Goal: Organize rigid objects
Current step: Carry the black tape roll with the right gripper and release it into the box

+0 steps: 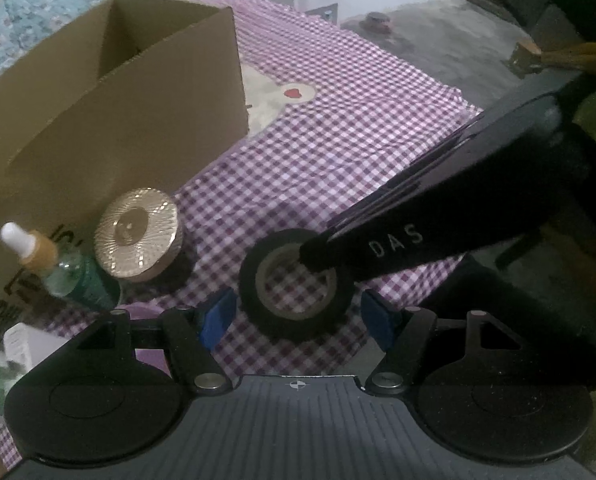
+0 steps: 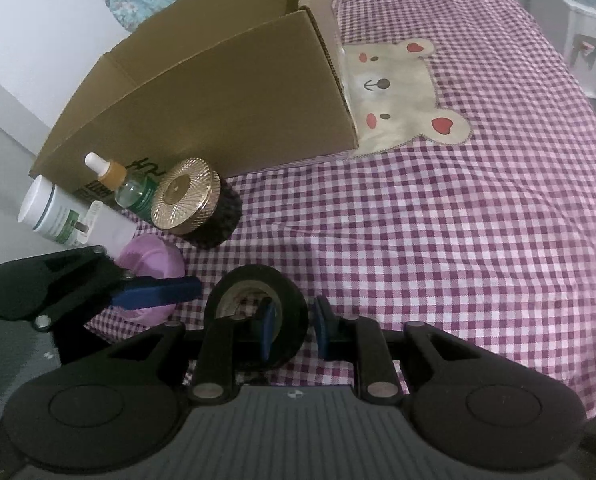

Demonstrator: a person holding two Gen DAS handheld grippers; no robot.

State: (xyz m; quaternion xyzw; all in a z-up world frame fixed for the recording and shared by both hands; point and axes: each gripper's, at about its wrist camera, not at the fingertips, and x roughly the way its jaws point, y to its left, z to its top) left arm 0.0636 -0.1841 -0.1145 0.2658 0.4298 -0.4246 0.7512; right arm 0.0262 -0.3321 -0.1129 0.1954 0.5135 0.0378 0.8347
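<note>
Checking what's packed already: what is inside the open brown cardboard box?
Only bare inner walls of the open brown cardboard box show in both wrist views. Its floor is hidden by its near wall, so contents cannot be told.

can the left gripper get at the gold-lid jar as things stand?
Probably yes. The left gripper is open and empty, and the gold-lid jar stands just ahead on its left, uncovered. The dropper bottle and cardboard box crowd its far sides.

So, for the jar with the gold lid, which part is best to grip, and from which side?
Probably the gold lid's ribbed rim, one finger on each side, coming from above on the side away from the cardboard box. The jar tilts, and the dropper bottle stands close beside it, so that side is crowded.
</note>
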